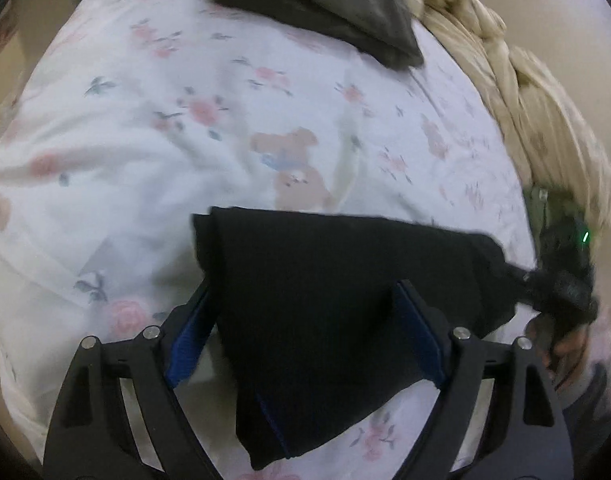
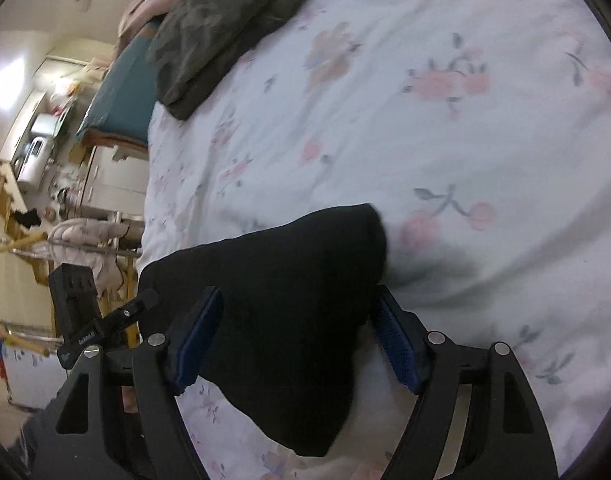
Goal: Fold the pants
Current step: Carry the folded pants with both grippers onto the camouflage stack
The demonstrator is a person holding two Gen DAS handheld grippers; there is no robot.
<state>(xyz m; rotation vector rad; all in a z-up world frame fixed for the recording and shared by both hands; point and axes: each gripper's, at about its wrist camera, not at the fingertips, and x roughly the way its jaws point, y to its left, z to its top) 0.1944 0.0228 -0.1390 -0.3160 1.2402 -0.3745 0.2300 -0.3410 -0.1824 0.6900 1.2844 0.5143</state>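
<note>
The black pants [image 1: 329, 280] lie folded on the floral bed sheet [image 1: 185, 120], stretched between both grippers. My left gripper [image 1: 305, 292] has its jaws wide apart, with the cloth lying between the blue pads [image 1: 421, 336]. The right gripper's body shows at the far right of the left wrist view [image 1: 561, 280], at the pants' right end. In the right wrist view the pants [image 2: 281, 312] sit between the open fingers of my right gripper [image 2: 297, 320]. The left gripper's body [image 2: 105, 320] is at the left, beside the cloth.
A folded dark grey garment [image 1: 325, 4] lies at the far side of the bed, also in the right wrist view [image 2: 221, 24]. A crumpled beige blanket [image 1: 525, 100] runs along the bed's right edge. Room furniture and clutter [image 2: 45, 160] stand beyond the bed's left edge.
</note>
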